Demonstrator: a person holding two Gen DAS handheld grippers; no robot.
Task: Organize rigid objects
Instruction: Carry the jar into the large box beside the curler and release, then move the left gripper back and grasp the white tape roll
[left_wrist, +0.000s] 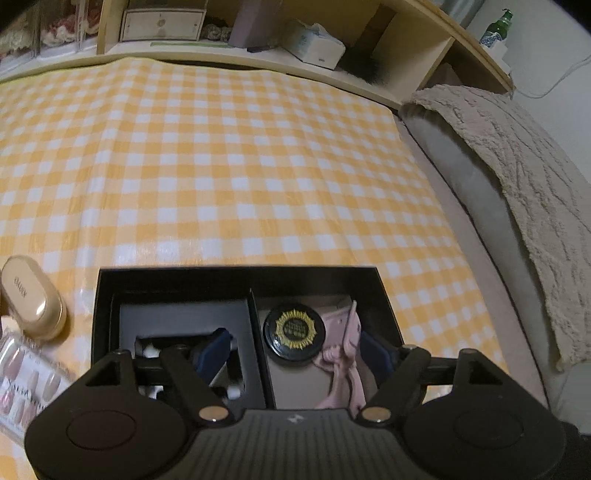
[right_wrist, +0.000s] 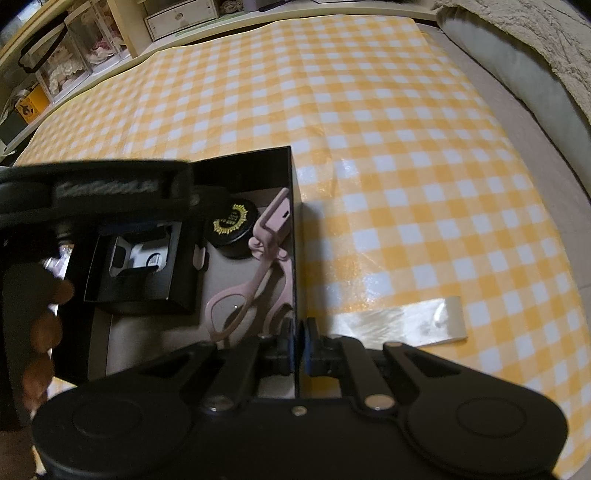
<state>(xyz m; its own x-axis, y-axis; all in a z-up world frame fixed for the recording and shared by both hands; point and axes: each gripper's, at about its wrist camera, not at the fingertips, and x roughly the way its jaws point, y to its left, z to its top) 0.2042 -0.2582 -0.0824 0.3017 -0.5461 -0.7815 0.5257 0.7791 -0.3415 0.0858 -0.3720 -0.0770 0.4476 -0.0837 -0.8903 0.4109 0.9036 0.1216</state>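
An open black box (left_wrist: 236, 275) sits on the yellow-checked cloth. It holds a smaller black insert box (left_wrist: 184, 314) with a white item, a round black jar (left_wrist: 294, 334) with a gold emblem, and a pink eyelash curler (left_wrist: 347, 354). My left gripper (left_wrist: 297, 350) hangs open over the box. One blue pad is over the insert and the other is near the right wall, and neither presses on anything. My right gripper (right_wrist: 298, 343) is shut on the box's right wall (right_wrist: 295, 258). The right wrist view also shows the jar (right_wrist: 232, 225) and the curler (right_wrist: 255, 280).
A gold oval case (left_wrist: 31, 295) and a pack of press-on nails (left_wrist: 26, 380) lie left of the box. A glossy strip (right_wrist: 402, 321) lies on the cloth to its right. A hand (right_wrist: 48, 314) holds the left tool. Shelves line the back, and a blanket-covered seat (left_wrist: 517, 166) stands at the right.
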